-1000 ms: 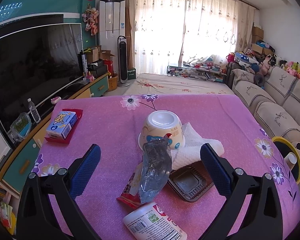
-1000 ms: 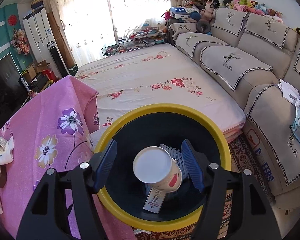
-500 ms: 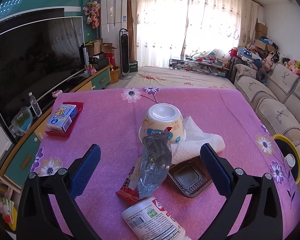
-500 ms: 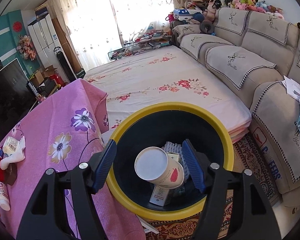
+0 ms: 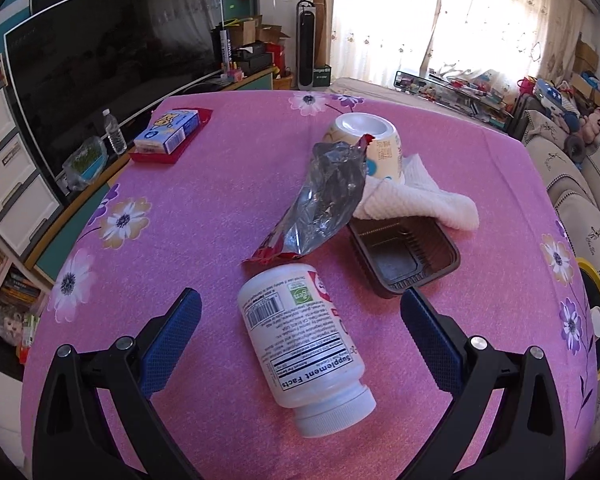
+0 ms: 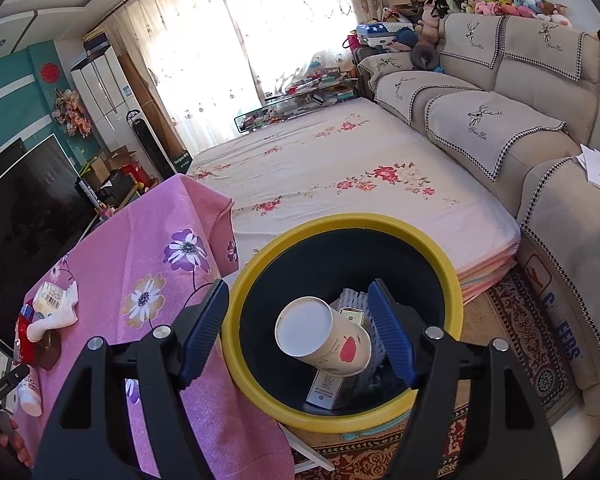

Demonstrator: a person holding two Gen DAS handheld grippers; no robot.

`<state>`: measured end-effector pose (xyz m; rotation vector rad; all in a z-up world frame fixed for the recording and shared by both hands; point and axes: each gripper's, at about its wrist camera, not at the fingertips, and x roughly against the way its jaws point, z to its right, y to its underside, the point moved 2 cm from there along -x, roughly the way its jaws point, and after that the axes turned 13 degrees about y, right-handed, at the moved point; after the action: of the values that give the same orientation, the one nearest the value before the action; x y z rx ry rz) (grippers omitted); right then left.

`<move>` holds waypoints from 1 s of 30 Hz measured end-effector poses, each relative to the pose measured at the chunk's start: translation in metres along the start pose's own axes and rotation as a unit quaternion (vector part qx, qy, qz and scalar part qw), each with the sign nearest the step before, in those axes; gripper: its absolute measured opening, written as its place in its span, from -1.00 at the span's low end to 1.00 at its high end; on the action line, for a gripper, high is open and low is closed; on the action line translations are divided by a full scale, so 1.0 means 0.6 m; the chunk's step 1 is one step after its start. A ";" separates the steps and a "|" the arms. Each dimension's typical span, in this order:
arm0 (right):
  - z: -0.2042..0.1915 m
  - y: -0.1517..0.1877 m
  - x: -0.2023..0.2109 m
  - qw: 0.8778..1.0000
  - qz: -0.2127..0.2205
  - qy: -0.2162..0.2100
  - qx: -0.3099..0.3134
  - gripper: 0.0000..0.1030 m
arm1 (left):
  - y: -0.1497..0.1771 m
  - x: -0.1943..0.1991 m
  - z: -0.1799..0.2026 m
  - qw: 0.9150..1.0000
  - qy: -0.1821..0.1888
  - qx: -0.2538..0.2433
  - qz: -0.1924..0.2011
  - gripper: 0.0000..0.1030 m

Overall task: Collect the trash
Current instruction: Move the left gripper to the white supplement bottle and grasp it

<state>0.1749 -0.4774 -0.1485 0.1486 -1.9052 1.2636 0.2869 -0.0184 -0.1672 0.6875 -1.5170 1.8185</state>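
White supplement bottle (image 5: 306, 344) seen lying between wide-spread, empty left hand-held gripper (image 5: 300, 332) fingers; right hand-held gripper (image 6: 300, 332) spread empty over bin (image 6: 260, 392).

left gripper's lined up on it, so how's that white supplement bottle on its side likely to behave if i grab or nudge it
The supplement bottle lies on its side on the pink tablecloth, so a sideways nudge would probably roll it. Its smooth plastic wall and glossy label may slip against the pads, though it looks stiff enough to squeeze. The open left gripper looks wide enough to straddle it. Its weight can't be judged; the contents are hidden.
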 end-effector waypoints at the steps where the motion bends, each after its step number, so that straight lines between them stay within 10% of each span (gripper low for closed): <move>1: 0.002 -0.001 -0.001 1.000 -0.002 -0.002 -0.003 0.33 | 0.001 -0.004 -0.006 1.000 -0.003 0.009 -0.004 0.91; 11: 0.018 0.010 -0.020 1.000 -0.017 -0.016 -0.016 0.33 | 0.004 -0.027 -0.019 0.999 -0.013 0.026 -0.044 0.83; 20: 0.025 0.005 -0.029 0.999 -0.021 -0.020 -0.020 0.33 | 0.002 -0.039 -0.016 0.997 -0.007 0.029 -0.066 0.06; 30: 0.036 0.005 -0.029 0.999 -0.021 -0.019 -0.022 0.33 | 0.019 0.001 0.010 0.998 0.011 -0.003 -0.057 -0.03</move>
<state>0.1726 -0.4992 -0.1661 0.1892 -1.9518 1.1977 0.2774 -0.0255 -0.1727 0.7347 -1.4395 1.7294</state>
